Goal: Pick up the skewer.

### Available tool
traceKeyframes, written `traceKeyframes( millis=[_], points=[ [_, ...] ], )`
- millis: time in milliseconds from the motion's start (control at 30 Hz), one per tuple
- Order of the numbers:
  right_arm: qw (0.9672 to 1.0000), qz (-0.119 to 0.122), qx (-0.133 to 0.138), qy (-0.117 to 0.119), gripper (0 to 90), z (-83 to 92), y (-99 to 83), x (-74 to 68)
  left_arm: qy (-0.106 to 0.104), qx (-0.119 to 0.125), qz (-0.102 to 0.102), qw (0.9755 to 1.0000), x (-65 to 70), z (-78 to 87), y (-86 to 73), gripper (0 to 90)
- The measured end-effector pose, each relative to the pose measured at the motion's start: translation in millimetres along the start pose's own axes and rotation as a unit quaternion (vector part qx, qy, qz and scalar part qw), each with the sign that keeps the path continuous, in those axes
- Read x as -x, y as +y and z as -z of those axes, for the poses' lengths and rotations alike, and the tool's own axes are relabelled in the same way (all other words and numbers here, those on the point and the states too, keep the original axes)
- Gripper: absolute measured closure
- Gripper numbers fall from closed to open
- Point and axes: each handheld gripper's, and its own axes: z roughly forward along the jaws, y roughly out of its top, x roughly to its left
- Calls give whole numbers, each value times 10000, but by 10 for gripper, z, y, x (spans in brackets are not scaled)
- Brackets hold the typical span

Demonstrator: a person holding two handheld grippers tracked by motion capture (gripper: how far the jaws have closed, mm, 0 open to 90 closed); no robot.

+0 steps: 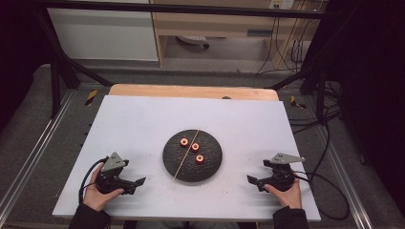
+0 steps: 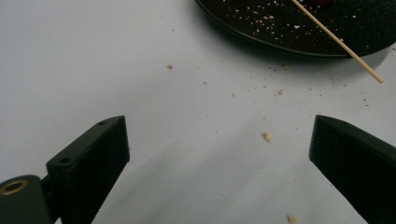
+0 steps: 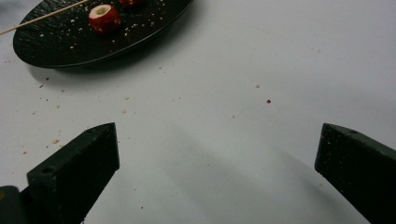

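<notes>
1. Skewer [image 1: 186,155] lies slantwise across the dark round plate [image 1: 172,164] at table centre, its near tip overhanging the plate's front rim toward the person, its far tip just past the back rim.
2. Three red cored fruit pieces [image 1: 195,146] sit on the plate: one left of the stick, two right of it, close beside it; whether any touches it cannot be told.
3. Left gripper [image 1: 134,184] rests on the white table [image 1: 133,119] left of the plate, jaws spread wide, nothing between them. In the left gripper view the skewer's near tip [image 2: 373,74] lies ahead and to one side, apart from the jaws.
4. Right gripper [image 1: 254,182] mirrors it on the right, jaws likewise wide and empty; the nearest fruit piece [image 3: 104,17] sits ahead, well off.
5. Judgement: threading looks like the work, not yet begun. Take the stick by its overhanging tip, where a jaw can get beneath.
6. Pinch fruit by its sides, hole kept free, lightly: it may crush.
7. Crumbs [image 2: 266,136] litter the table; slipping seems possible.
</notes>
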Motion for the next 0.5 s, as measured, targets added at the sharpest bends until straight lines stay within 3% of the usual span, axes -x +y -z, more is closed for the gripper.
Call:
traceKeyframes(
  millis=[500],
  points=[
    [10000, -23, 4, 1, 7, 5, 4, 1, 19, -23, -131, 9999, 136, -71, 209, 45]
  ],
)
